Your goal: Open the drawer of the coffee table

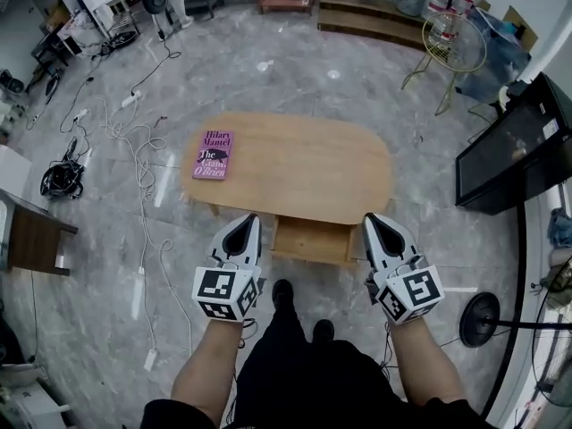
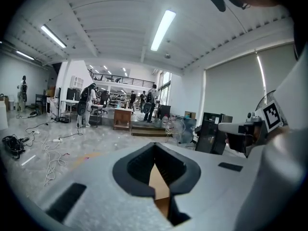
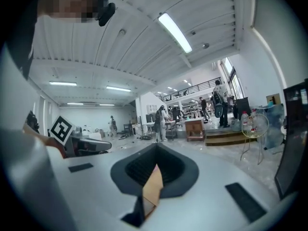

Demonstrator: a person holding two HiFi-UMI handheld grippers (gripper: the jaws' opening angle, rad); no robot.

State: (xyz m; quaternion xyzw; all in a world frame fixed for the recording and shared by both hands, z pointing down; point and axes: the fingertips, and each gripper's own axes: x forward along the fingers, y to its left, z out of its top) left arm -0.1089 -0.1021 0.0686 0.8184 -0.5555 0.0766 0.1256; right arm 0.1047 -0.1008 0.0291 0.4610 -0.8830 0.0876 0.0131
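Wooden coffee table (image 1: 304, 164) with rounded ends, sitting on a shiny grey stone floor (image 1: 295, 70). A pink book (image 1: 214, 155) lies flat near the left end. The drawer (image 1: 312, 239) sticks out on the near side. White cables (image 1: 134, 164) sprawl over the floor to the left.

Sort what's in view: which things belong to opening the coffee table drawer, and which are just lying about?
Job: coffee table; its drawer, sticking out at the near side; left gripper and right gripper, both shut, empty.
Lying about: pink book on the table; cables on the floor; black screen.
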